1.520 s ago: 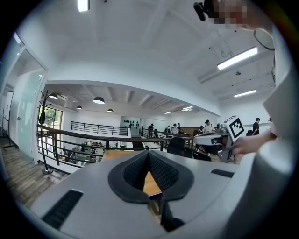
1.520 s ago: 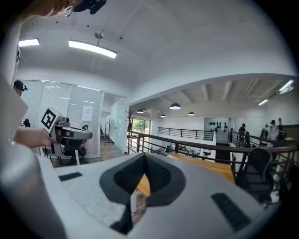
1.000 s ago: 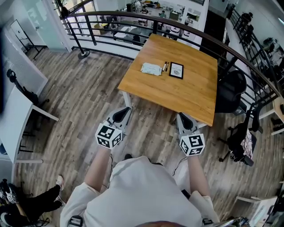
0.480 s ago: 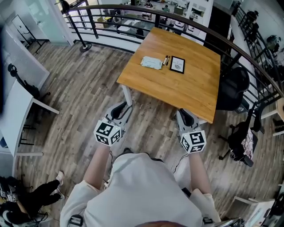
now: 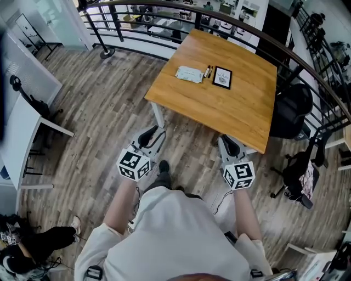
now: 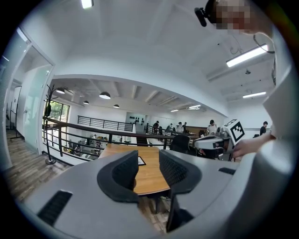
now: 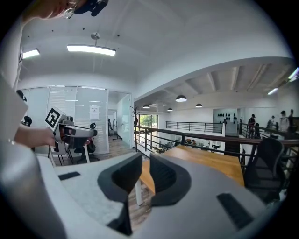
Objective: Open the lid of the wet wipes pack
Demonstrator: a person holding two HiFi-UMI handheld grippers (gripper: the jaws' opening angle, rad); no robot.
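The wet wipes pack (image 5: 189,73) lies flat on the far left part of a wooden surface (image 5: 219,112), well apart from both tools. Just to its right lies what looks like a pen (image 5: 207,71), though it is too small to be sure, and right of that a black-framed card (image 5: 221,77). Whether the pack's lid is up or down cannot be made out at this size.

The person stands on the wooden floor (image 5: 104,110) on the near side of the surface, holding both tools out in front at about waist height, short of the near edge. The left tool (image 5: 153,134) points toward the near left corner of the surface. In its own view its jaws stand clearly apart, having just been opening, with nothing between them; only the surface shows through the gap. The right tool (image 5: 227,144) points at the near edge further right. Its jaws are also apart, by a narrower gap, and nothing is clamped in them.

A black chair (image 5: 289,112) stands against the right side of the surface. A dark railing (image 5: 164,6) curves round the far side.
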